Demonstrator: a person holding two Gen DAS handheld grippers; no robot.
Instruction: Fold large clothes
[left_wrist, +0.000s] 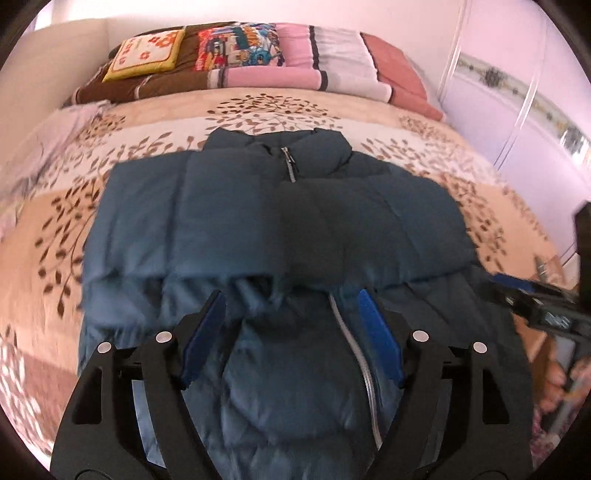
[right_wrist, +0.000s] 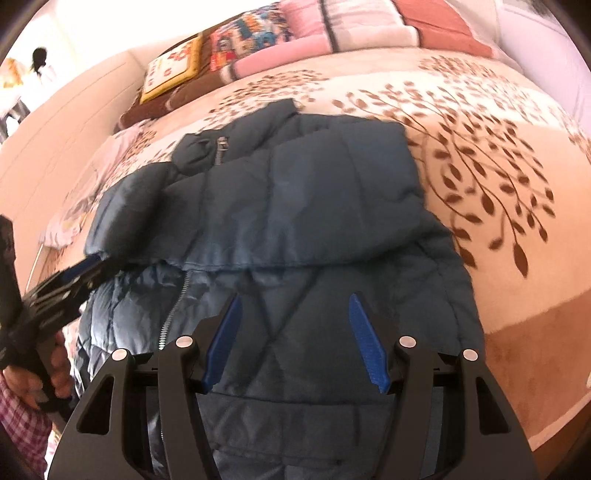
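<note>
**Both tongs open above the lower half of the jacket**

Your dark blue puffer jacket lies flat on the bed's leaf-patterned blanket, collar toward the pillows and hem toward you. Both sleeves are folded across the chest, forming a broad band whose lower edge runs crosswise just ahead of your fingertips in both wrist views. The zipper runs down the body below that band, and its top end shows at the collar.

Your left gripper has its jaws spread wide, with nothing between the blue pads. It sits over the jacket's lower middle: the zipper passes just inside the right pad, and the sleeve edge lies just beyond the tips. You cannot tell from this view whether the pads touch the fabric.

Your right gripper is likewise wide open and holding nothing. It is over the quilted lower right panel of the jacket, with the zipper off to its left and the jacket's side edge off to its right.

Each tool shows in the other's view: the right gripper at the jacket's right border, the left gripper near the left end of the folded sleeve band.

At the head of the bed lie a yellow-bordered cushion, a cartoon-print cushion and a pink-and-white striped blanket.
</note>
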